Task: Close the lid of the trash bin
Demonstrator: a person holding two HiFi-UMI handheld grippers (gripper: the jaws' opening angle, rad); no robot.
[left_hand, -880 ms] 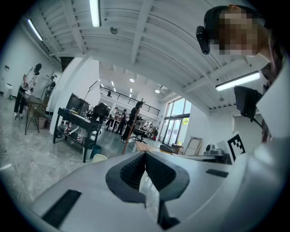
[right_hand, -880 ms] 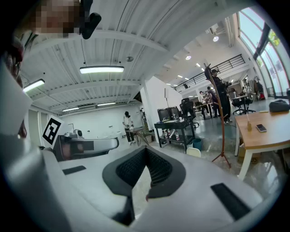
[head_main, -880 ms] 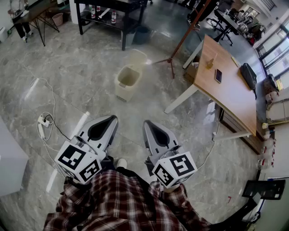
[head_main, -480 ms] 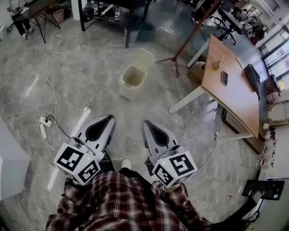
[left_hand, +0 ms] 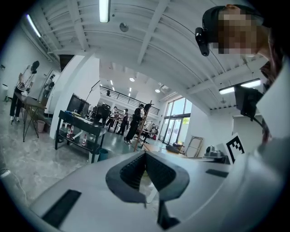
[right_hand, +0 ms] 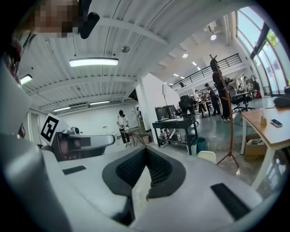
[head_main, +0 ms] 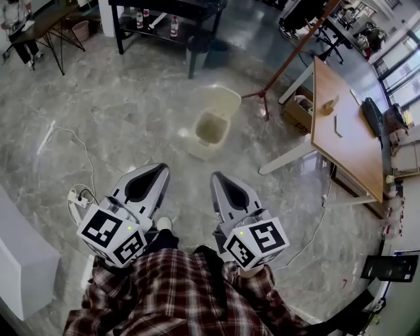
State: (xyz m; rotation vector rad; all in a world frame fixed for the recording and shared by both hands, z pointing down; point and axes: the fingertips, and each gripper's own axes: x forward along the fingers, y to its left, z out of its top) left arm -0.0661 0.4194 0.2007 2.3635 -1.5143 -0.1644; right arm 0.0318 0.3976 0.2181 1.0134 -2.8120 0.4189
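Observation:
The cream trash bin stands on the grey floor ahead of me. Its lid is tipped up and back, so the inside shows. My left gripper and right gripper are held side by side at waist height, well short of the bin. Both point toward it. Each is shut with nothing between its jaws. The raised lid also shows in the right gripper view, just past the right gripper. In the left gripper view, the left gripper hides the floor beyond it.
A wooden table stands right of the bin, with a cardboard box under it. A leaning tripod stand is behind the bin. A black shelf holds bottles at the back. A power strip and cable lie left.
The bin has slid right and lower in the head view and looks slightly nearer. Both grippers keep the same shut pose in front of me.

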